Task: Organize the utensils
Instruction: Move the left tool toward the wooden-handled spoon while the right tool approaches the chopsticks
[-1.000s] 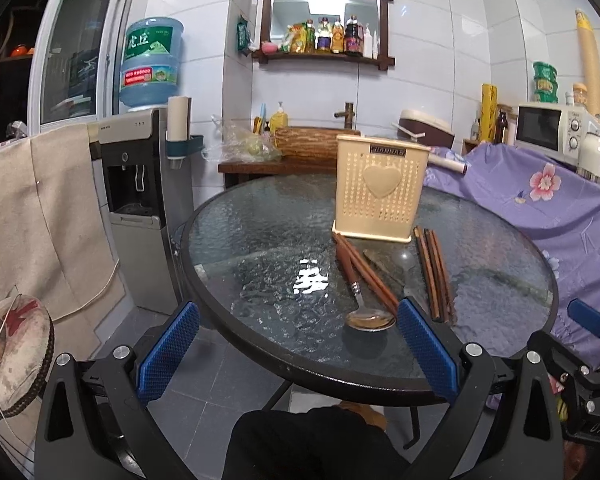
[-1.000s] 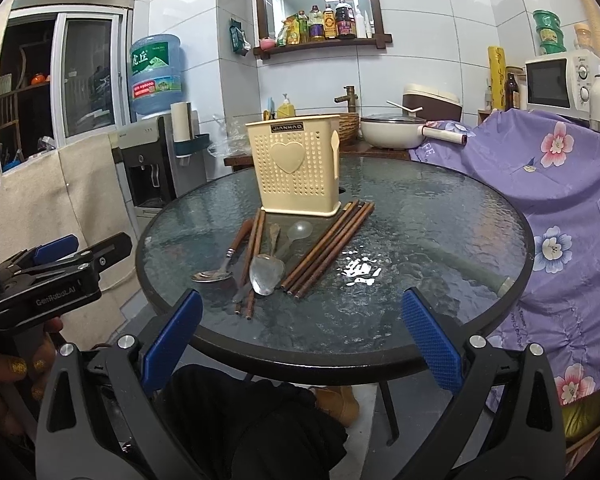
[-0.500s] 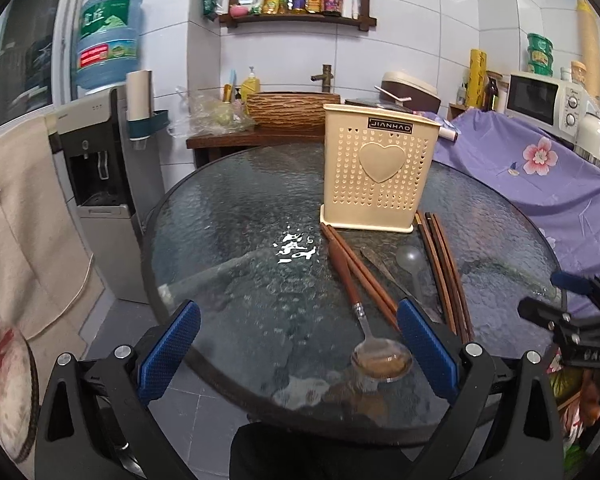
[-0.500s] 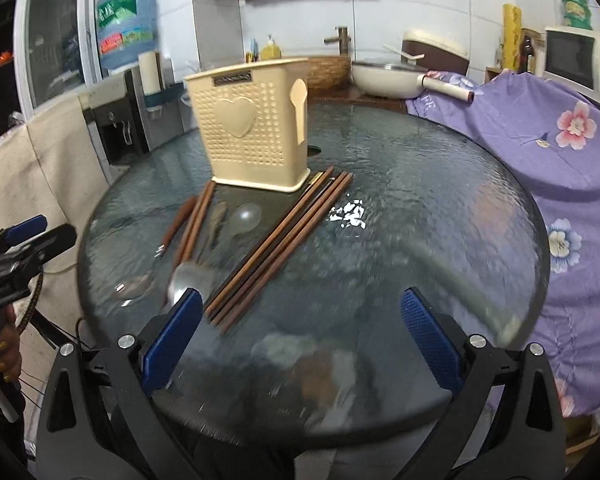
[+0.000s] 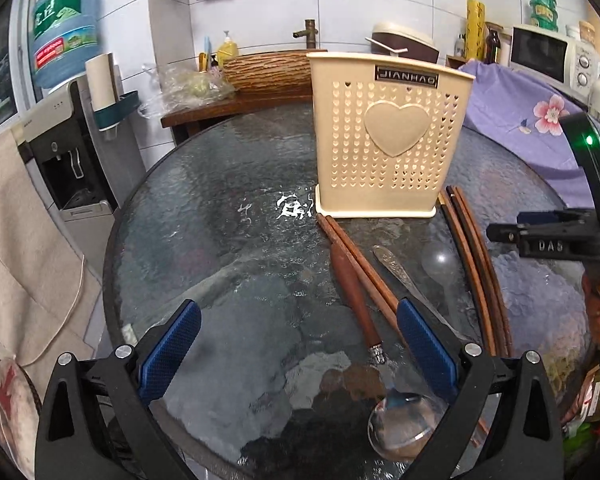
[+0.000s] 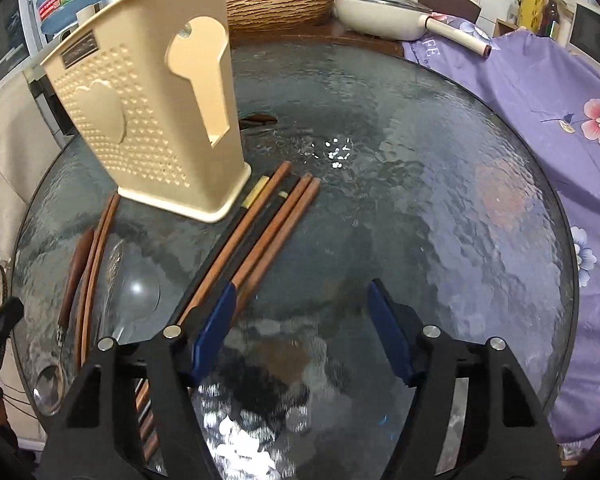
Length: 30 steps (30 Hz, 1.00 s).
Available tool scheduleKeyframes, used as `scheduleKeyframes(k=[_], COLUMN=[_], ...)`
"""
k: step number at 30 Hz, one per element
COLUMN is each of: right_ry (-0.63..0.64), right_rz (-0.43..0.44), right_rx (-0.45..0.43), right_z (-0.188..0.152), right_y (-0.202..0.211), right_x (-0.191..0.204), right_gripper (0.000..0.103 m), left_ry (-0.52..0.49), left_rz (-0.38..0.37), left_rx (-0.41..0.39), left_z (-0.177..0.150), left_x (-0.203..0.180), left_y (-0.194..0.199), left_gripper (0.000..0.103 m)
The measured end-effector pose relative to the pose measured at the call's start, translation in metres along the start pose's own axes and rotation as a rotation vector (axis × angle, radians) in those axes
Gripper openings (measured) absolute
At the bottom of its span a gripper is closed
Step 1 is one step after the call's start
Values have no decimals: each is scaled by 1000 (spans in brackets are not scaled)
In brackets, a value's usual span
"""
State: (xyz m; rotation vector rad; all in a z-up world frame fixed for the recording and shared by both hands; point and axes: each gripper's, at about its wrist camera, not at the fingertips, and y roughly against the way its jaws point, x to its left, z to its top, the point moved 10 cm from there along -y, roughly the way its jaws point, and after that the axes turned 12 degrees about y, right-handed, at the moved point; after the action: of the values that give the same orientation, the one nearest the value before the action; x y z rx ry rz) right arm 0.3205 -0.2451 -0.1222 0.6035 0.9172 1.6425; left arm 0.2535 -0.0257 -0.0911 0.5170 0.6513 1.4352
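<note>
Utensils all lie loose on the round glass surface point(image 5: 220, 208), so we judge the sorting barely begun: nothing shows above the rim of the cream holder point(image 5: 388, 136), though we cannot see inside it. Going left to right in the left wrist view, our left hand-held gripper point(image 5: 296, 348) hangs wide open and empty over bare glass. Just right of it lie a wooden-handled spoon point(image 5: 354, 300) and a pair of brown chopsticks point(image 5: 364, 272), both running from the holder's foot toward the near rim. Next come a metal spoon point(image 5: 396, 268) and a clear spoon point(image 5: 440, 258), then a bundle of chopsticks point(image 5: 476, 276) beside the holder's right corner. At the far right our right hand-held gripper point(image 5: 500, 232) reaches in.

In the right wrist view that right hand-held gripper point(image 6: 304, 320) is closing with nothing between its jaws yet; its left pad sits over the ends of the chopstick bundle point(image 6: 268, 232), and bare glass shows in the gap.

Everything is left to do: each chopstick and spoon still needs lifting into the holder.

For room, the left half of the surface is open, and so is the right half beyond the bundle. The utensil bowls and tips lie near the front rim, so a nudge there could slide them off. The holder stands upright near the middle, well clear of any edge
</note>
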Motion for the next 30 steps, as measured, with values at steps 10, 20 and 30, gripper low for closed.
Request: scheduleKeyframes(k=[10, 20, 30], right_ry=[34, 1, 21], right_rz=[-7, 37, 21], right_rx=[47, 82, 144], right_z=[5, 15, 33], right_y=[-17, -30, -52], right_x=[2, -18, -12], right_gripper=[54, 49, 33], left_ry=[-24, -22, -52], left_rz=[-14, -48, -43], left_rx=[59, 114, 162], left_z=[-6, -13, -12], left_x=[-7, -11, -24], left_y=[-21, -32, -48], left_gripper=[78, 61, 46])
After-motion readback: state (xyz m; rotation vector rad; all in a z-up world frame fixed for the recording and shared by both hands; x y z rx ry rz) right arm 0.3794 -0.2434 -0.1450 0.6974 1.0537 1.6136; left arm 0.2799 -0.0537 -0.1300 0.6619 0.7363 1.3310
